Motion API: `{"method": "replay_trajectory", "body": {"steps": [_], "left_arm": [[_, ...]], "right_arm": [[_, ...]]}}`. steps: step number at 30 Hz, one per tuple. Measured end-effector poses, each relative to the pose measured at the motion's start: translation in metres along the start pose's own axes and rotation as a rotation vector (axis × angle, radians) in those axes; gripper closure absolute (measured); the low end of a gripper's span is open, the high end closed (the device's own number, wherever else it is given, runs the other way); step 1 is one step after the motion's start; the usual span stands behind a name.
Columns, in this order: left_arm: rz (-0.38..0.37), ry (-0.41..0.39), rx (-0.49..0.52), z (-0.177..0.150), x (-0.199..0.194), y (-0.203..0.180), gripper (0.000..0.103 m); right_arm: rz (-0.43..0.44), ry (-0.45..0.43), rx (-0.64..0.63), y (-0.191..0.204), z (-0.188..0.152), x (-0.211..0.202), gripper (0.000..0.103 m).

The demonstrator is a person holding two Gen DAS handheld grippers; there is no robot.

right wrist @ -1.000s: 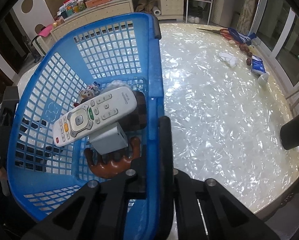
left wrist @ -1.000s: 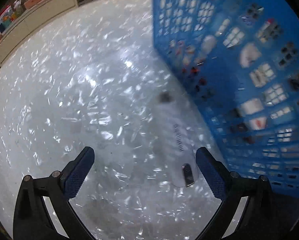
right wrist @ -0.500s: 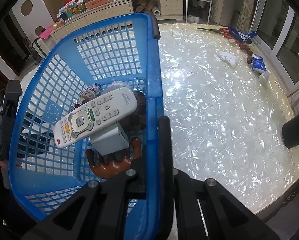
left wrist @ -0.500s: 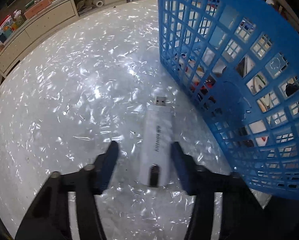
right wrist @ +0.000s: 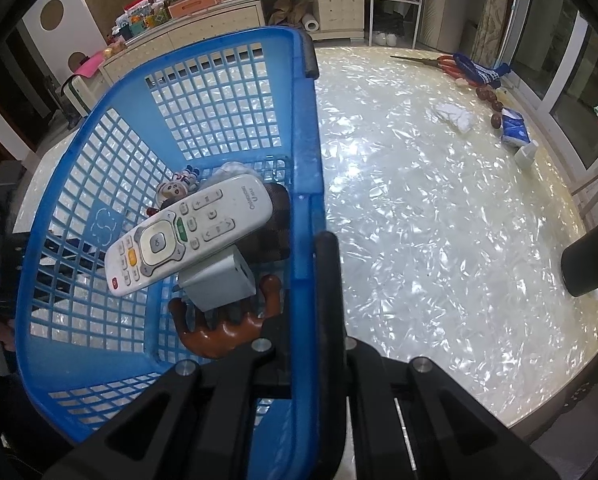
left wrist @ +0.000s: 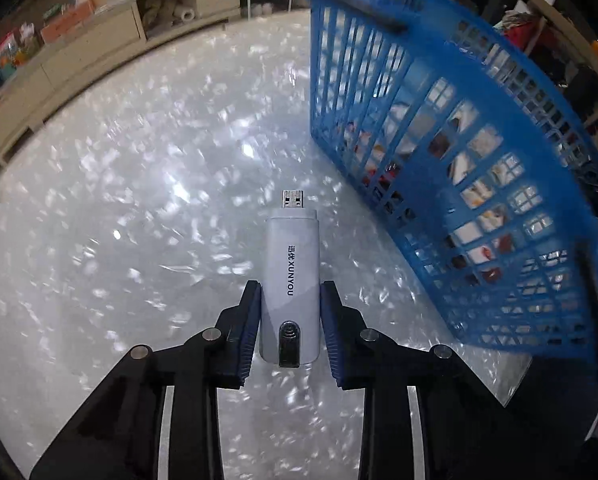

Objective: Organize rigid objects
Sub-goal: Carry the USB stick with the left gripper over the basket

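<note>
A white USB dongle (left wrist: 291, 276), plug pointing away, sits between the blue pads of my left gripper (left wrist: 290, 286). The jaws are closing and the pads press on its sides, holding it just above the pearly table (left wrist: 139, 200). The blue mesh basket (left wrist: 479, 160) stands tilted close to its right. My right gripper (right wrist: 313, 248) is shut on the basket's side wall (right wrist: 305, 140). Inside lie a white remote (right wrist: 187, 236), a grey-white charger block (right wrist: 219, 280), a brown claw-shaped piece (right wrist: 223, 332) and a small figurine (right wrist: 177, 188).
On the table's far right lie red-handled scissors (right wrist: 439, 62), a blue sock (right wrist: 479, 70), a white wad (right wrist: 455, 114) and a blue pack (right wrist: 513, 128). A dark cylinder (right wrist: 587, 260) juts in at the right edge. Cabinets (right wrist: 219, 16) line the back.
My left jaws went from wide apart to pressing on the dongle, which has come up off the table. The right gripper and basket have stayed put.
</note>
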State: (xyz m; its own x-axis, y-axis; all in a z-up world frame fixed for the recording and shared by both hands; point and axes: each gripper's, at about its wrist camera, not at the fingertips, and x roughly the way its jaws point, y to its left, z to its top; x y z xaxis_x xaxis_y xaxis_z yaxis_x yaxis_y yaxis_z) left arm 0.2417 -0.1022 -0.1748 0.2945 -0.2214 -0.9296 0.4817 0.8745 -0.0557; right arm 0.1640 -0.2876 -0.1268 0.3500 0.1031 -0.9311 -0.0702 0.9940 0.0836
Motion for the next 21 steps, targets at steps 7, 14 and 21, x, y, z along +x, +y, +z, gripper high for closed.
{"method": "replay_trajectory", "body": {"steps": [7,14,21], "left_arm": [[0.033,-0.058,0.079,0.006,-0.051,-0.001,0.07],[0.058,-0.148,0.26,0.013,-0.114,-0.03,0.07],[0.048,-0.196,0.428,0.032,-0.148,-0.068,0.07]], "right_arm": [[-0.009,0.005,-0.005,0.003,-0.001,-0.004,0.099],[-0.015,-0.001,-0.007,0.005,-0.004,-0.01,0.099],[0.003,-0.018,0.006,0.007,-0.008,-0.015,0.099]]}}
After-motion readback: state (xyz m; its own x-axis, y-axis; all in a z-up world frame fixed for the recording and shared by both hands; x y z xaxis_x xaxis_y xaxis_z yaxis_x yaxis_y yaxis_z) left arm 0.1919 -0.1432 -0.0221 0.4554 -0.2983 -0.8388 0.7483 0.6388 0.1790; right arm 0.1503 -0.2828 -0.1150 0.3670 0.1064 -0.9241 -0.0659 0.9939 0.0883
